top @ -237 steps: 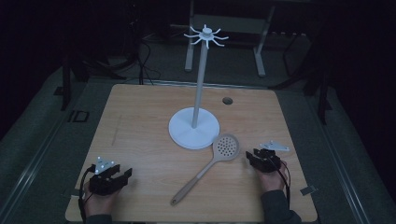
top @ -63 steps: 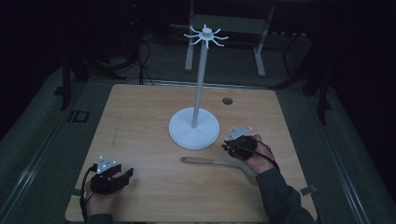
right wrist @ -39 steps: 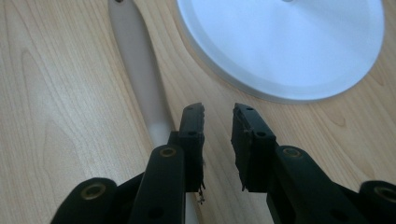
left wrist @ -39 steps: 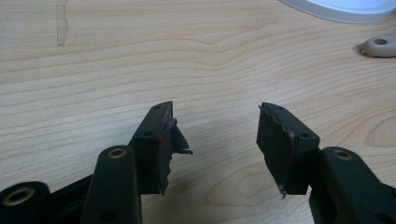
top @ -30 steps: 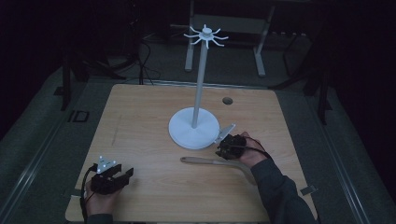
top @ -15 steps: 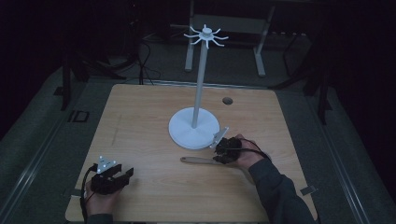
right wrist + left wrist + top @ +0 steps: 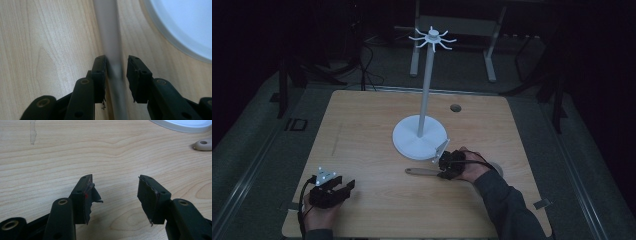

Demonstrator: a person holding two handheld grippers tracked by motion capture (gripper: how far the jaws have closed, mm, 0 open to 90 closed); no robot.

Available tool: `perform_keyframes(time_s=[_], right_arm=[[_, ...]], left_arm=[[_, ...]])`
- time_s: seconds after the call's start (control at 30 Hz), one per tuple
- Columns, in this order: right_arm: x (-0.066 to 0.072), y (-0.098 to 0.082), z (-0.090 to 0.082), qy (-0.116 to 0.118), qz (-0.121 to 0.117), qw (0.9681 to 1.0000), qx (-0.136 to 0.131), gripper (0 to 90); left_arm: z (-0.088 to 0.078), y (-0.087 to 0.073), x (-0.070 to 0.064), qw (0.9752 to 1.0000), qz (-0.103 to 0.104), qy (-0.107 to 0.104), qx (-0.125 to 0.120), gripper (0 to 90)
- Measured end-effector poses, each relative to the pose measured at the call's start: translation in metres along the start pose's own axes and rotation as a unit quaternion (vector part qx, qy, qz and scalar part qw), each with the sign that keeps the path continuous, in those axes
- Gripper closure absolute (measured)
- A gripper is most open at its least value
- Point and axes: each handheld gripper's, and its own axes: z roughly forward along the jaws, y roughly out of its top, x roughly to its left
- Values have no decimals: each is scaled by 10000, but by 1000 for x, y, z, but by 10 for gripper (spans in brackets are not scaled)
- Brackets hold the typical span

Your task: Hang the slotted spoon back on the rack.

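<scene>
The right claw straddles the handle of the beige plastic skimmer spoon, jaws part-spread after just opening, one pad touching the handle and the other showing a small gap, so not pinching it. The spoon lies flat on the wooden tabletop, just in front of the white round-based hook stand. Its long axis runs left-right, with the handle end pointing left. Risk: closing off-centre could swivel it into the stand base. The left claw is spread, empty.

Black two-jaw grippers with brass-ringed screw holes, dark cables, grey sleeve.
</scene>
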Motion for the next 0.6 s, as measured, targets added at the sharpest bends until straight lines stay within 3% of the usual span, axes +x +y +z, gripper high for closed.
perform_keyframes(time_s=[0.43, 0.6], right_arm=[[-5, 4, 8, 229, 3, 9997, 129, 715], [-1, 5, 7, 94, -178, 9997, 156, 736]], left_arm=[[0, 0, 0, 10000, 0, 3, 16, 467], [0, 0, 0, 10000, 8, 4, 18, 467]])
